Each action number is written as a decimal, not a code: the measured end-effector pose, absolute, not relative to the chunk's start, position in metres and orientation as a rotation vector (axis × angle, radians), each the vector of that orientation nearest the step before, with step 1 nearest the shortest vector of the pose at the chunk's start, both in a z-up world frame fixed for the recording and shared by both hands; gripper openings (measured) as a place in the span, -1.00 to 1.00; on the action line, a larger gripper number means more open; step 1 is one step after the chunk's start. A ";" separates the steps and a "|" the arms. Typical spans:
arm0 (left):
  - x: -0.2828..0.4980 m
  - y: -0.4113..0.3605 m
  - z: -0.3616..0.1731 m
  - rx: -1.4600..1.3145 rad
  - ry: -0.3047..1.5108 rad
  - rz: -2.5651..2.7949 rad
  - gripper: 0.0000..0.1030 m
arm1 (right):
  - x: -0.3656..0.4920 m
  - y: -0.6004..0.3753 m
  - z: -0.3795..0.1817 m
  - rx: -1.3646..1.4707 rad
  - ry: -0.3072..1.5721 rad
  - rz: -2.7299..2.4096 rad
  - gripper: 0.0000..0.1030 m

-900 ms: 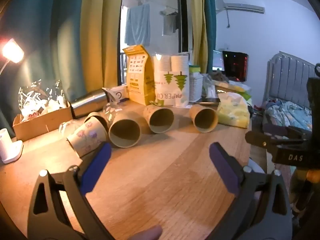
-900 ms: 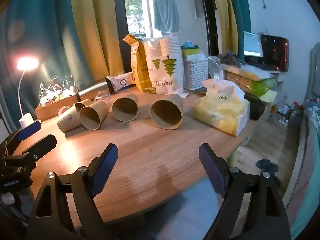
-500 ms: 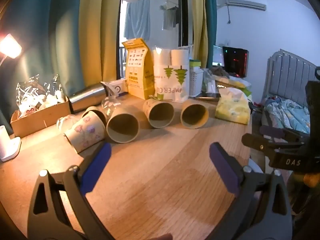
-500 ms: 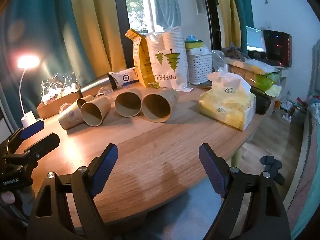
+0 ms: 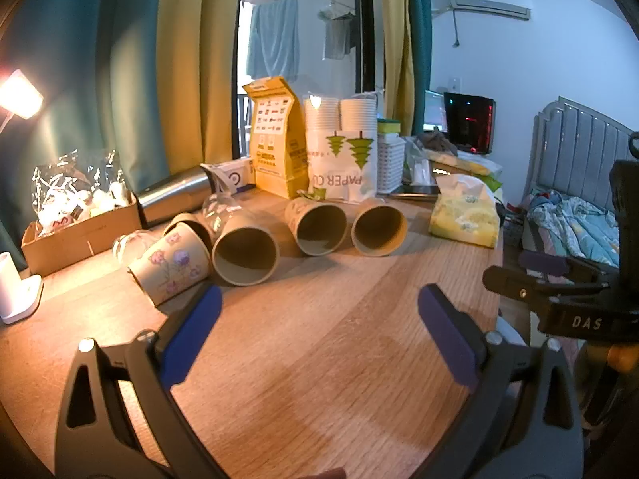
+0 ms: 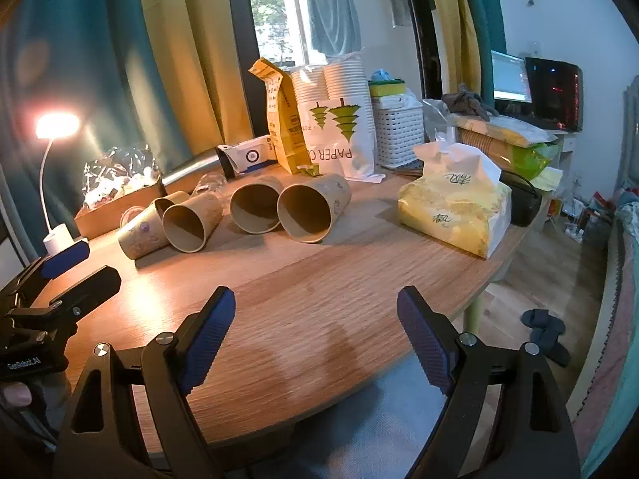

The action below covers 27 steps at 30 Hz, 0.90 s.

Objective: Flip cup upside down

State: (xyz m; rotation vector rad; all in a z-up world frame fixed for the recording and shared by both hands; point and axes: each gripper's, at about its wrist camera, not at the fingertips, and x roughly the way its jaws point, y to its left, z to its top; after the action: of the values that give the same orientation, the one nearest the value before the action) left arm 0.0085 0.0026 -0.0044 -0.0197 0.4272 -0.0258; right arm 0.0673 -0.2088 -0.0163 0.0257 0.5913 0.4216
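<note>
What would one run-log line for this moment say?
left gripper: open, empty | right gripper: open, empty | paper cups: on sides, ungrasped

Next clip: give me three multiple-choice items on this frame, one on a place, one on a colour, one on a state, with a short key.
1. Where is the yellow tissue pack?
A. right of the cups
B. left of the lamp
C. on the floor

2. What colour are the gripper finger pads?
A. red
B. blue
C. white

3. How are the brown paper cups lying?
A. upright
B. stacked
C. on their sides

Key: 1 A, it sits toward the table's right edge; 2 B, blue pads show on the right gripper and left gripper; 3 C, their open mouths face the cameras.
</note>
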 end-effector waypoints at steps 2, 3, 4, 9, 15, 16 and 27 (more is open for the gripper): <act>0.008 0.003 -0.004 -0.020 0.427 -0.027 0.94 | 0.067 -0.209 -0.016 0.028 0.592 0.424 0.67; 0.008 0.002 -0.004 -0.020 0.429 -0.029 0.94 | 0.067 -0.209 -0.016 0.030 0.592 0.426 0.67; 0.008 0.002 -0.004 -0.020 0.429 -0.028 0.94 | 0.067 -0.209 -0.016 0.032 0.593 0.428 0.67; 0.008 0.004 -0.002 -0.022 0.428 -0.029 0.94 | 0.066 -0.208 -0.017 0.036 0.596 0.432 0.67; 0.007 0.004 -0.003 -0.020 0.427 -0.029 0.94 | 0.065 -0.206 -0.019 0.041 0.601 0.437 0.67; 0.007 0.004 -0.003 -0.021 0.428 -0.029 0.94 | 0.065 -0.207 -0.019 0.042 0.602 0.438 0.67; 0.006 0.005 -0.004 -0.025 0.431 -0.026 0.94 | 0.067 -0.206 -0.020 0.046 0.610 0.439 0.67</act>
State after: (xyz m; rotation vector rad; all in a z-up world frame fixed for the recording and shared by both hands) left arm 0.0061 0.0049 -0.0043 -0.0250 0.4310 -0.0258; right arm 0.0668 -0.2061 -0.0205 0.0461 0.6102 0.4389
